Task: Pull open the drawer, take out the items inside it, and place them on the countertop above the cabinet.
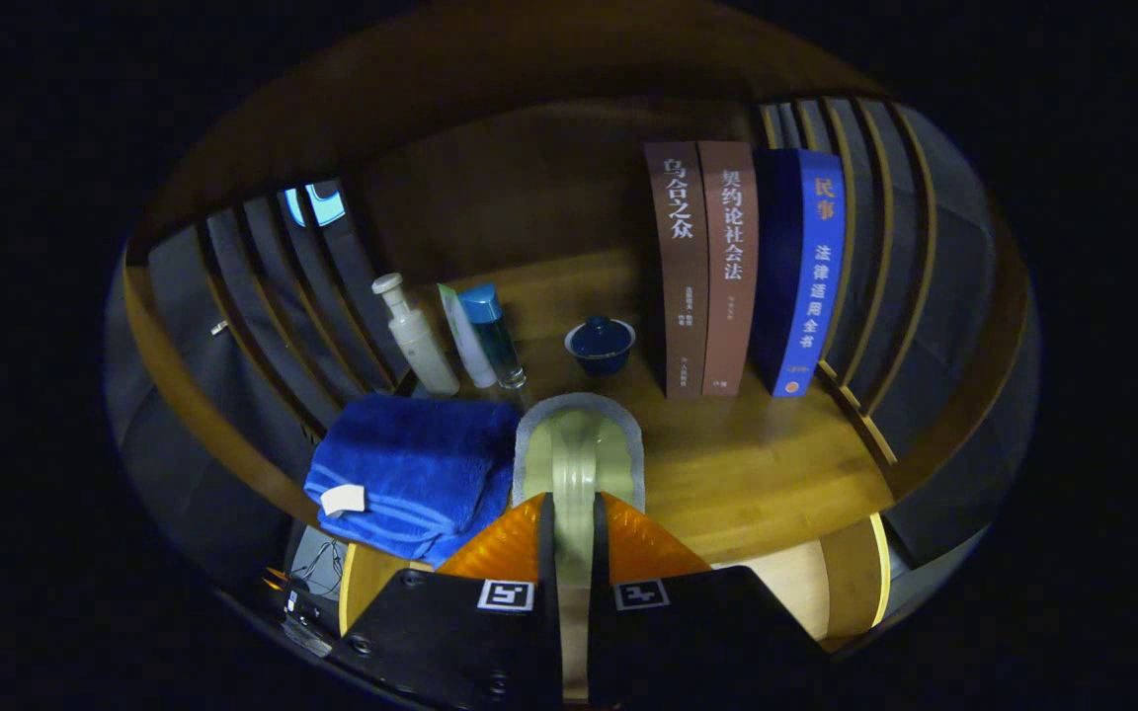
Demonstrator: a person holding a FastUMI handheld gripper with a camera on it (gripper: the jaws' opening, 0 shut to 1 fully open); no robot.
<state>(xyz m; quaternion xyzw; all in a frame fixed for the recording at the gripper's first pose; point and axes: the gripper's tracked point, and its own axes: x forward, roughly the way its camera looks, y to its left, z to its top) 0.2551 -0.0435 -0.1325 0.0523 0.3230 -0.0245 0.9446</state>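
My gripper [572,528] is shut on the raised handle of a pale green brush-like item with a grey rim [579,439]. I hold it just over the wooden countertop [757,464]; whether its base touches the wood is hidden. Right beside it on the left lies a folded blue towel [411,469] with a white tag, close to the countertop's front edge. Below that edge, to the right of my fingers, a pale wooden part of the cabinet [786,578] shows; I cannot tell if it is the drawer.
Beyond the towel stand a white pump bottle [418,336], a white-green tube [463,341] and a blue-capped bottle [493,334]. A dark blue lidded cup [600,345] sits ahead of the fingers. Three upright books [727,267] stand at the right. Slatted side walls enclose the shelf.
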